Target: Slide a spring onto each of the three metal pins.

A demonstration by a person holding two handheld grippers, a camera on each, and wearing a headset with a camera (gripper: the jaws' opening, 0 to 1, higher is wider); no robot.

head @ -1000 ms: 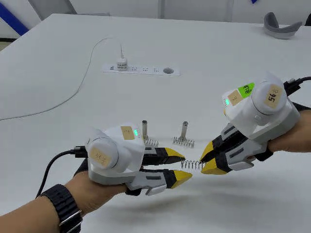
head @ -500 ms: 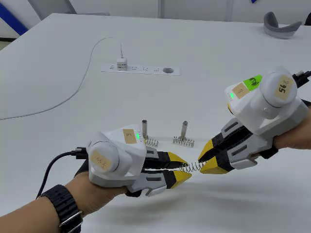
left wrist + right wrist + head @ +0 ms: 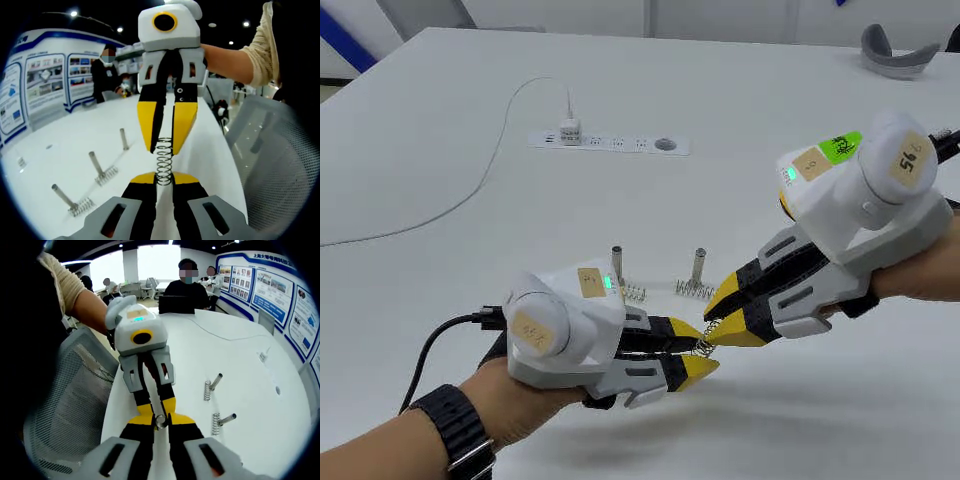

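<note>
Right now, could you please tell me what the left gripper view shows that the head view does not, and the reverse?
The left gripper view adds a far pin with no spring at its base, and wall posters behind. The head view adds the power strip and a grey curved object at top right. Both show the spring clamped end to end between the left gripper and the right gripper.

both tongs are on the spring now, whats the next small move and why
Probably open the left gripper. Both tongs pinch one spring, so it cannot reach a pin. The right gripper slopes downward, so the spring would hang from it, ready for the bare pin.
</note>
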